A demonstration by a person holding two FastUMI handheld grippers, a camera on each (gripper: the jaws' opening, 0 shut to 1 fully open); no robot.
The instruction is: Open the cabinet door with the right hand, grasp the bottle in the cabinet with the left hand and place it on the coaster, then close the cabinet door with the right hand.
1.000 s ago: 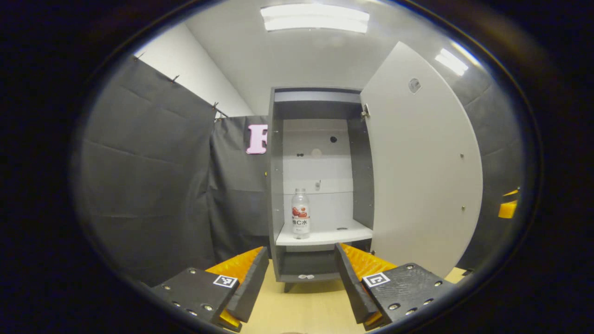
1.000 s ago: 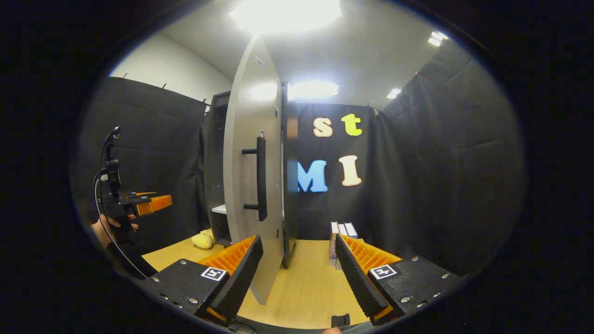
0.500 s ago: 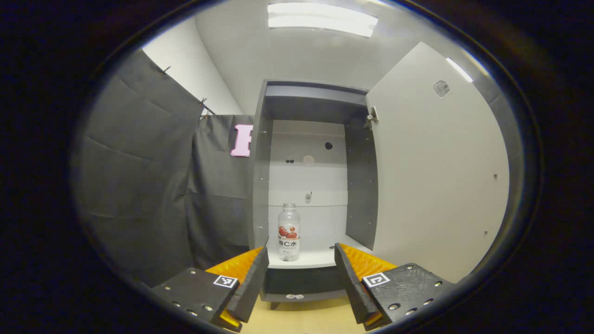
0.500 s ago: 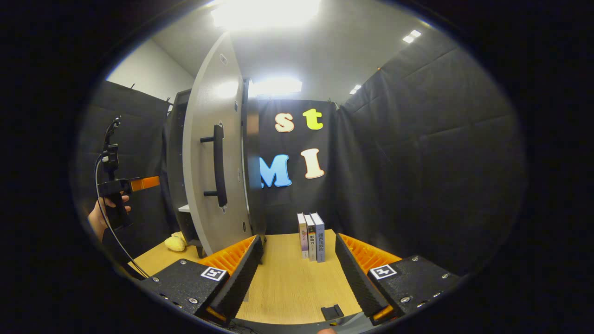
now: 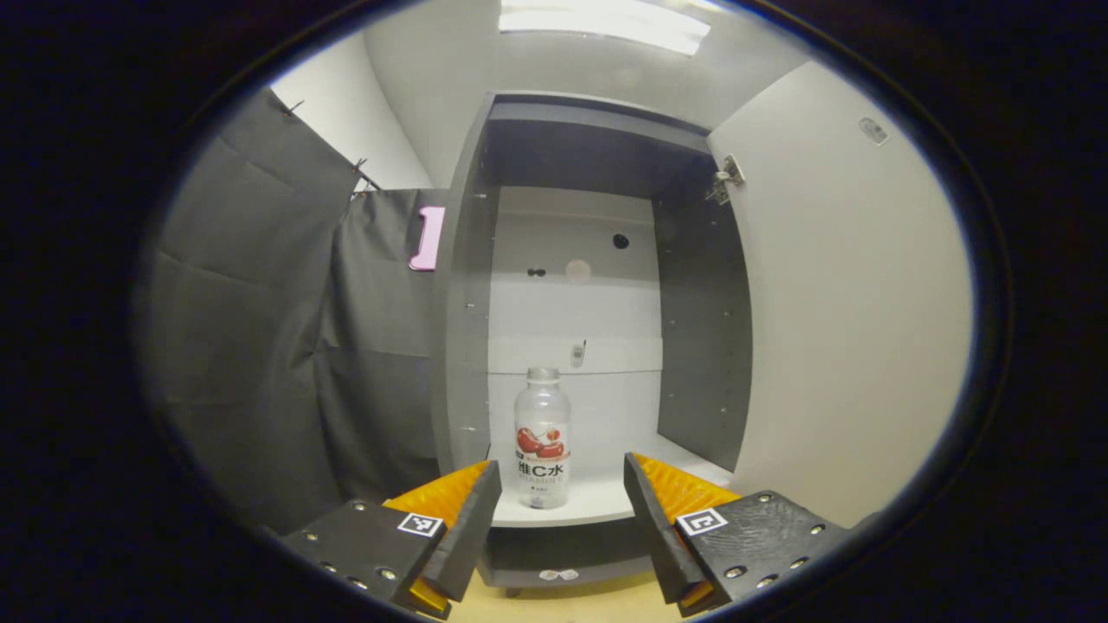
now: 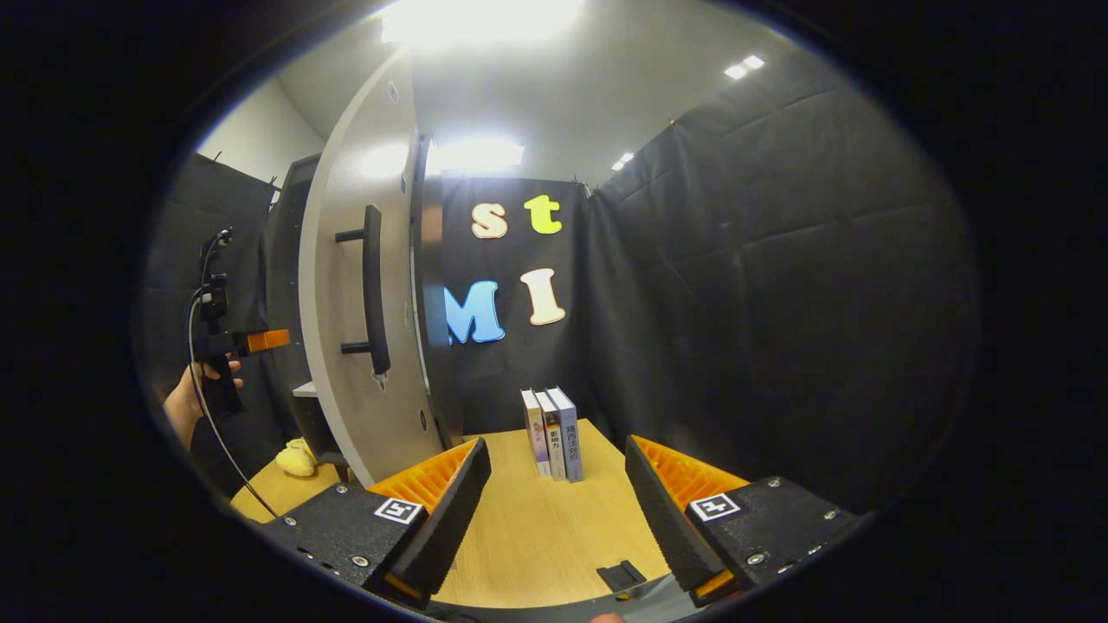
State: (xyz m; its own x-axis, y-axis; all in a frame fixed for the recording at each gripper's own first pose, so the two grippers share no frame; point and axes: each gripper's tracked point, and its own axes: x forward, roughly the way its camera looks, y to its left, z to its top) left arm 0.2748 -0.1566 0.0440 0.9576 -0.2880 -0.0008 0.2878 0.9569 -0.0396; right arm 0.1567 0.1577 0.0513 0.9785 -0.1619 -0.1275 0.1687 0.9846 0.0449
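Observation:
A clear bottle [image 5: 542,437] with a red label stands upright on the white shelf [image 5: 597,504] of the grey cabinet [image 5: 467,303]. The cabinet door [image 5: 853,303] is swung wide open on the right. My left gripper [image 5: 561,510] is open, just short of the shelf's front edge, with the bottle straight ahead between its fingers and apart from them. In the right gripper view my right gripper [image 6: 554,510] is open over the wooden table [image 6: 537,528], clear of the door [image 6: 346,303] and its black handle [image 6: 372,290]. The left gripper [image 6: 251,342], held by a hand [image 6: 186,398], points into the cabinet.
Three books [image 6: 552,431] stand upright on the table near the back cloth wall. A yellow soft toy [image 6: 299,459] lies at the cabinet's foot. A small black piece [image 6: 620,574] lies near the table's front edge. Black cloth walls close in the booth.
My left gripper has moved forward toward the cabinet, so the bottle now looms larger between its fingers. My right gripper has drawn to the right, away from the door handle; the books came into view.

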